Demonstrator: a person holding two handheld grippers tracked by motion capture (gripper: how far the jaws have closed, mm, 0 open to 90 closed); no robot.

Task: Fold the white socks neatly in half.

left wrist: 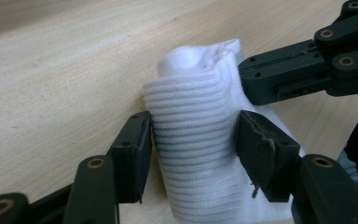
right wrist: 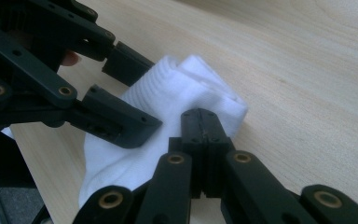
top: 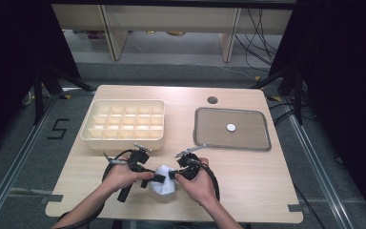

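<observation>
A white ribbed sock (top: pixel 164 187) lies bunched on the wooden table (top: pixel 252 181) near its front edge, between the person's two hands. In the left gripper view, my left gripper (left wrist: pixel 193 135) has its two pads pressed against either side of the sock's (left wrist: pixel 196 107) ribbed cuff. My right gripper (right wrist: pixel 206 119) meets the sock (right wrist: pixel 168 88) from the other side, its jaws pressed together on a folded edge of the fabric. Seen from above, the left gripper (top: pixel 158 178) and right gripper (top: pixel 173 175) point toward each other over the sock.
A cream tray (top: pixel 124 144) divided into several compartments stands at the back left. At the back right is a flat grey tray (top: pixel 255 131) with a small white disc (top: pixel 231 127) on it. A round cable hole (top: pixel 212 100) sits near the table's far edge.
</observation>
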